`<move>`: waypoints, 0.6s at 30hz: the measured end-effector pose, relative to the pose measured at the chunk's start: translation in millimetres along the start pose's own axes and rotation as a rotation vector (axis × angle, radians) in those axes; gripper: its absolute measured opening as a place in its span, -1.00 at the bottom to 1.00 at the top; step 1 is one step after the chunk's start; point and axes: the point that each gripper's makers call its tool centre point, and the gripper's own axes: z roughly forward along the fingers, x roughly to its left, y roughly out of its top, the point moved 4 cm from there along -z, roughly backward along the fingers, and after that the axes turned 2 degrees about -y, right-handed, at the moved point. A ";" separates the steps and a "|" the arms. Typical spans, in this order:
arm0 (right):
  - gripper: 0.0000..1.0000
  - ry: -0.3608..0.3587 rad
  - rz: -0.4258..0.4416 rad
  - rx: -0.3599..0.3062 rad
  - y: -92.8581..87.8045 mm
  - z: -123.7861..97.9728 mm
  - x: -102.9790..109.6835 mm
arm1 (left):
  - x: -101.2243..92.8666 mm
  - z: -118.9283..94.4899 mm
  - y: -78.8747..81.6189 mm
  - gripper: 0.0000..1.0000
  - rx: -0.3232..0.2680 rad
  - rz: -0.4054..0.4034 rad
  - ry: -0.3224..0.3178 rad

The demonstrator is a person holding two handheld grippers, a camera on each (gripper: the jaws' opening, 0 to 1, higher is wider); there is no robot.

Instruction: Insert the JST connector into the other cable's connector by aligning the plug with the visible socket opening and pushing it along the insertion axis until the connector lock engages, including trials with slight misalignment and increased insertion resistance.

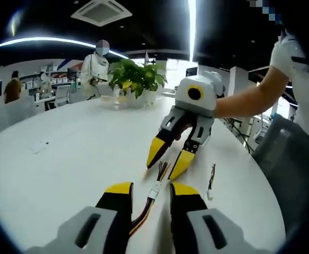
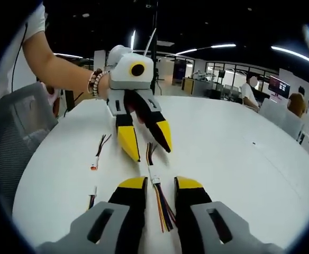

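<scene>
- The two cables lie end to end on the white tabletop (image 1: pixel 64 159), their white connectors meeting between the two grippers; whether they are already joined or only touching I cannot tell.
- The left gripper (image 1: pixel 150 190) is spread wide, holding nothing; the near cable (image 1: pixel 144 211) runs between its jaws, the connector (image 1: pixel 154 191) just ahead.
- The right gripper (image 1: pixel 169 161) is likewise spread and empty, its yellow tips straddling the far cable (image 1: pixel 162 169).
- To do this step well, I judge each gripper should close on its cable just behind the connector, keep plug and socket in one line, and push straight along the wires until the lock catches.
- A spare cable (image 1: pixel 211 181) lies beside the right gripper, towards the tabletop edge; two more short cables (image 2: pixel 99 153) lie on that same side.
- A potted plant (image 1: pixel 136 79) stands at the far edge, well apart; people are in the room beyond.
</scene>
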 end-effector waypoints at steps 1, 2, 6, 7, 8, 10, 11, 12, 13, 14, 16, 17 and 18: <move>-0.64 -0.003 -0.001 0.000 1.0 -1.4 0.5 | -0.7 -1.6 1.3 -0.55 -0.005 0.000 0.002; -0.64 -0.006 -0.004 -0.001 1.8 -2.4 0.8 | -1.5 -2.6 2.3 -0.55 -0.010 0.001 0.002; -0.64 -0.015 0.003 -0.007 5.6 -7.2 2.2 | -6.1 -7.1 6.4 -0.55 -0.023 0.005 0.009; -0.64 -0.018 0.003 -0.011 7.1 -8.4 3.1 | -7.7 -7.6 7.3 -0.55 -0.027 0.002 0.010; -0.64 -0.021 0.005 -0.015 8.3 -9.3 3.8 | -8.6 -8.3 7.6 -0.55 -0.026 0.005 0.013; -0.64 -0.024 0.007 -0.021 10.9 -11.1 5.9 | -10.5 -9.1 8.8 -0.55 -0.028 0.006 0.012; -0.65 -0.025 0.005 -0.022 12.0 -11.9 7.0 | -12.4 -9.7 9.6 -0.55 -0.027 0.011 0.010; -0.65 -0.024 0.004 -0.023 13.4 -13.0 9.1 | -13.4 -10.5 10.2 -0.55 -0.027 0.014 0.011; -0.65 -0.023 0.002 -0.023 13.8 -13.3 9.8 | -14.4 -11.0 10.7 -0.55 -0.026 0.015 0.011; -0.65 -0.023 -0.001 -0.024 15.1 -14.5 11.8 | -16.3 -12.0 11.4 -0.55 -0.027 0.020 0.009; -0.65 -0.023 -0.002 -0.029 16.9 -16.3 14.8 | -20.5 -13.0 12.7 -0.55 -0.027 0.023 0.007; -0.65 -0.023 -0.001 -0.030 17.4 -17.0 16.0 | -22.4 -13.5 13.4 -0.55 -0.028 0.024 0.007; -0.65 -0.024 -0.003 -0.031 18.0 -17.9 18.0 | -24.5 -14.4 14.0 -0.55 -0.029 0.025 0.006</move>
